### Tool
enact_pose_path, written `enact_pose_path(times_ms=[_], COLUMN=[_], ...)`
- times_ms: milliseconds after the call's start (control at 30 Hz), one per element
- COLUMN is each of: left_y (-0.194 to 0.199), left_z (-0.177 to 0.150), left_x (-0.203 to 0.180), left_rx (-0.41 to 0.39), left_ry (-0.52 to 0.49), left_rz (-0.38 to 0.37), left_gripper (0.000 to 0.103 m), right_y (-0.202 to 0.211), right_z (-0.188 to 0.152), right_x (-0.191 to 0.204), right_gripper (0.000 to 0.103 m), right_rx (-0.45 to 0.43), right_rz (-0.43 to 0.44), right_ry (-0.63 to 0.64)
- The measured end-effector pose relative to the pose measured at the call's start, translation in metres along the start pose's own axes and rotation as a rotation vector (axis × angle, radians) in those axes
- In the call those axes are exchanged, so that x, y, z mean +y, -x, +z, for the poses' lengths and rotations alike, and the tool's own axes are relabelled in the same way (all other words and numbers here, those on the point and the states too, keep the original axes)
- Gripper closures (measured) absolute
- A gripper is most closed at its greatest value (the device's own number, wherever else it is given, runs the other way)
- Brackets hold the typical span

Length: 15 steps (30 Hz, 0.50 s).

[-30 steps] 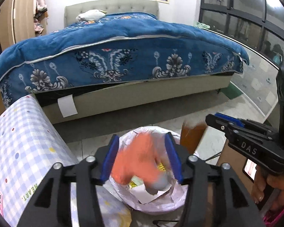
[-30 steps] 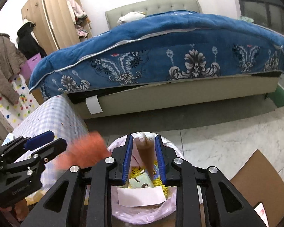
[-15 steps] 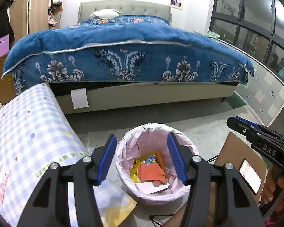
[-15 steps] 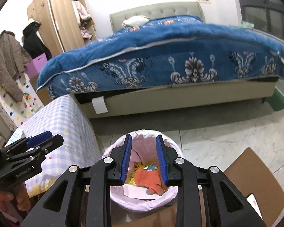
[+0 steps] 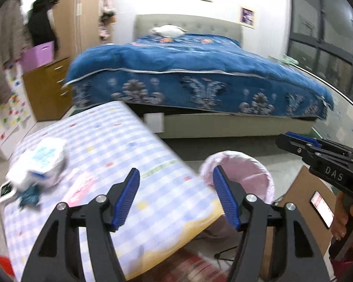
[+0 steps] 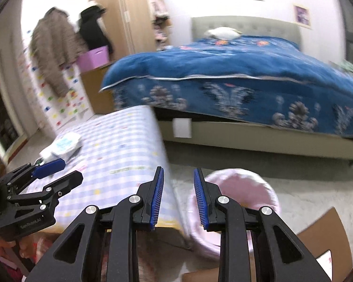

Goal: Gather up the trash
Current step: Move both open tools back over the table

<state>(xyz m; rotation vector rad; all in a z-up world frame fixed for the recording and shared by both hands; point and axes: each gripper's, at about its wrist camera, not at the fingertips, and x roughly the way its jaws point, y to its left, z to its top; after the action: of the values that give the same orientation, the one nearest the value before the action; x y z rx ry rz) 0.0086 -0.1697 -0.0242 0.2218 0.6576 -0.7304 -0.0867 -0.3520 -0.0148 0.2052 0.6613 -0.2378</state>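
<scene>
Bin (image 5: 241,171) with a pink liner stands on the floor beside the checked table (image 5: 120,145). Left gripper (image 5: 176,197) gapes wide and empty; right gripper (image 6: 178,195) is parted, empty.

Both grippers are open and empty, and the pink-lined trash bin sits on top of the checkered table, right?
Not quite. Left gripper and right gripper are open and empty, but the trash bin stands on the floor beside the checkered table, not on it. The left wrist view shows this.
</scene>
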Motion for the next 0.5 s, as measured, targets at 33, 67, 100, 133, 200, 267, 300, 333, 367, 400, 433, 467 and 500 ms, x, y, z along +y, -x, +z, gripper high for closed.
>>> enact_pose_path(times_ms=[33,67,100,133,200,267,300,333,367,400,433,467,500], left_y=[0.007,0.013,0.019,0.023,0.036,0.046,0.053,0.057,0.06,0.062,0.064,0.065,0.065], left_z=[-0.004,-0.008,-0.013,-0.015,-0.023,-0.028,-0.031,-0.033,-0.035,-0.036,-0.039,-0.042,-0.043], left_x=[0.013,0.026,0.042,0.052,0.081,0.103,0.116,0.127,0.136,0.143,0.153,0.162,0.169], left_rx=[-0.006,-0.01,-0.013,-0.014,-0.026,-0.039,-0.05,-0.057,-0.06,-0.062,-0.061,-0.054,-0.048], left_ry=[0.019,0.037,0.061,0.077,0.126,0.163,0.184,0.198,0.207,0.213,0.221,0.231,0.239], left_rz=[0.023,0.046,0.075,0.095,0.158,0.211,0.248,0.28,0.305,0.324,0.349,0.369,0.381], left_gripper=[0.037,0.035,0.035,0.033,0.03,0.024,0.023,0.022,0.021,0.02,0.018,0.017,0.017], right_y=[-0.002,-0.004,-0.006,-0.009,-0.014,-0.022,-0.027,-0.03,-0.036,-0.041,-0.049,-0.054,-0.061], right_z=[0.002,0.004,0.005,0.006,0.007,0.008,0.009,0.009,0.009,0.009,0.009,0.01,0.009], right_x=[0.014,0.026,0.034,0.044,0.067,0.089,0.101,0.11,0.122,0.132,0.143,0.149,0.157], right_gripper=[0.075,0.075,0.075,0.075,0.075,0.075,0.073,0.071,0.068,0.066,0.064,0.062,0.059], right_rx=[0.005,0.011,0.016,0.021,0.037,0.056,0.066,0.072,0.08,0.088,0.1,0.108,0.117], right_rz=[0.015,0.029,0.04,0.053,0.081,0.108,0.123,0.132,0.144,0.155,0.17,0.178,0.188], right_ry=[0.027,0.047,0.061,0.078,0.118,0.157,0.18,0.196,0.217,0.234,0.251,0.259,0.267])
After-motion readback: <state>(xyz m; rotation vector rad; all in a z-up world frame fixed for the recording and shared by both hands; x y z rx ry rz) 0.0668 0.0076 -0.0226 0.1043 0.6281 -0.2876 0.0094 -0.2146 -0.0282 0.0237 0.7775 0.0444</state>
